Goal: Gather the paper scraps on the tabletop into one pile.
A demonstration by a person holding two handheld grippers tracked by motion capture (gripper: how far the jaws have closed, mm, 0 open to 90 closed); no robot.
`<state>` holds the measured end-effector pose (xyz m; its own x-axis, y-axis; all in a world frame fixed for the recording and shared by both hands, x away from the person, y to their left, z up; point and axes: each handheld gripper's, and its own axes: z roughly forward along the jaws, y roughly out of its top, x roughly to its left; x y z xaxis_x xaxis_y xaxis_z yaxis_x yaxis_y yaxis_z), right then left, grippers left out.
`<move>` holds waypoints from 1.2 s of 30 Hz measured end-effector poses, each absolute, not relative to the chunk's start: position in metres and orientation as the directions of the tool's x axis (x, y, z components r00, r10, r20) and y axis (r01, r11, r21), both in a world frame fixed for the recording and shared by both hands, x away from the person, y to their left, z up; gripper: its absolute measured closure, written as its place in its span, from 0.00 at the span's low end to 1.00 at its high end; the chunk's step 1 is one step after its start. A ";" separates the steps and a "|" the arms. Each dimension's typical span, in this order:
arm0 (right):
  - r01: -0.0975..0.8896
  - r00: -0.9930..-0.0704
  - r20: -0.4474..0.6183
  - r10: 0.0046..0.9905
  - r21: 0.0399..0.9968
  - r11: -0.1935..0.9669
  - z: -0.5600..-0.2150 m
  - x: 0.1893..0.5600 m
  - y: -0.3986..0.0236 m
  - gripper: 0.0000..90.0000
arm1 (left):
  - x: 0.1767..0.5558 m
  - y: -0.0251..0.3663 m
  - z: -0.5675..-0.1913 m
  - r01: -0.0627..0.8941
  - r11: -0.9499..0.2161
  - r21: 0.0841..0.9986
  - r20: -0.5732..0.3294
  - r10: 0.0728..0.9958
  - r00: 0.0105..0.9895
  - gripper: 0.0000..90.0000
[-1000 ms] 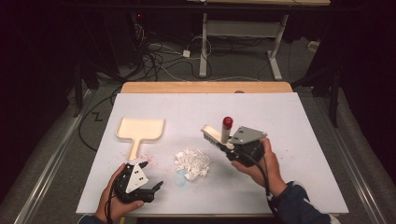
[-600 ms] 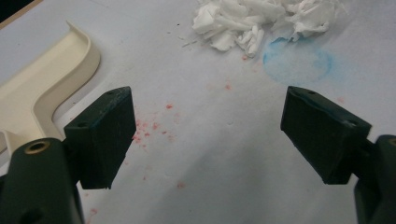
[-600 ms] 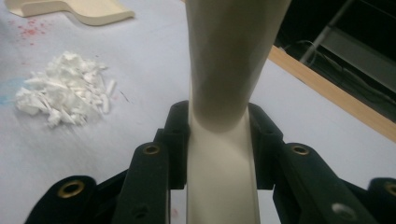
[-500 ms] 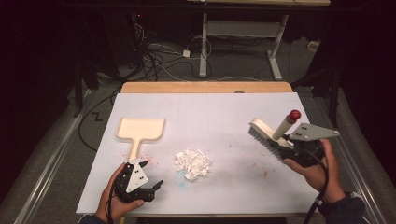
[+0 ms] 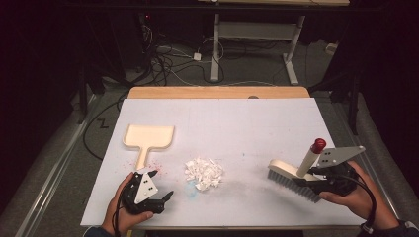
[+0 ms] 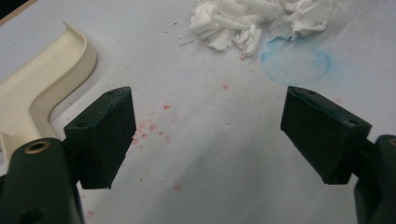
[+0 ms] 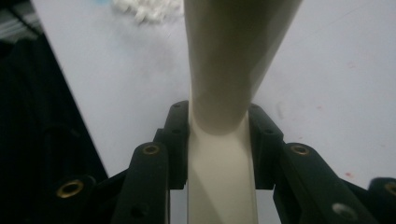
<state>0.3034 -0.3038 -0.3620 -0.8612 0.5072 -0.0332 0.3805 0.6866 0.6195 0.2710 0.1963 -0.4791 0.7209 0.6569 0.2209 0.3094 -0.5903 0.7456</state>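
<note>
Counter point(image 5: 237, 123): white, paper scraps point(image 5: 203, 173) in middle.
Right gripper point(image 7: 219, 140): jaws clamped on brush point(image 5: 296, 178) handle.
Left gripper point(image 6: 205, 135): jaws wide apart, holding nothing.

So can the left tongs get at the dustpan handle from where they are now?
Probably yes: the left tongs are open and empty, the dustpan handle lies just ahead of them, and nothing sits between them on the table.

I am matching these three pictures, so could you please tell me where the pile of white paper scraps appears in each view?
High view: the pile of white paper scraps lies at lower centre, between the dustpan and the brush.
Left gripper view: top centre to right, above the open jaws.
Right gripper view: blurred, at the top edge left of centre, beside the brush handle.
Shared landmark: the white table cover.
</note>
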 end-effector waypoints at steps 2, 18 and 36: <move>0.386 -0.874 -0.007 0.485 0.595 0.705 -0.366 0.310 -0.302 0.75 | 0.271 0.196 -0.480 0.311 -0.591 0.744 0.219 0.655 0.723 0.19; 0.439 -0.862 0.010 0.507 0.514 0.737 -0.386 0.376 -0.289 0.66 | 0.272 0.195 -0.480 0.312 -0.589 0.746 0.211 0.652 0.728 0.19; 0.449 -0.768 -0.256 0.587 0.440 0.778 -0.409 0.411 -0.277 0.43 | 0.272 0.194 -0.482 0.313 -0.596 0.740 0.208 0.644 0.736 0.19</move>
<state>0.4110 -0.2768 -0.4095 -0.7677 0.5874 -0.2562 0.4487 0.7781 0.4395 0.2722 0.1943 -0.4819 0.7363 0.6439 0.2078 0.3126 -0.5961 0.7395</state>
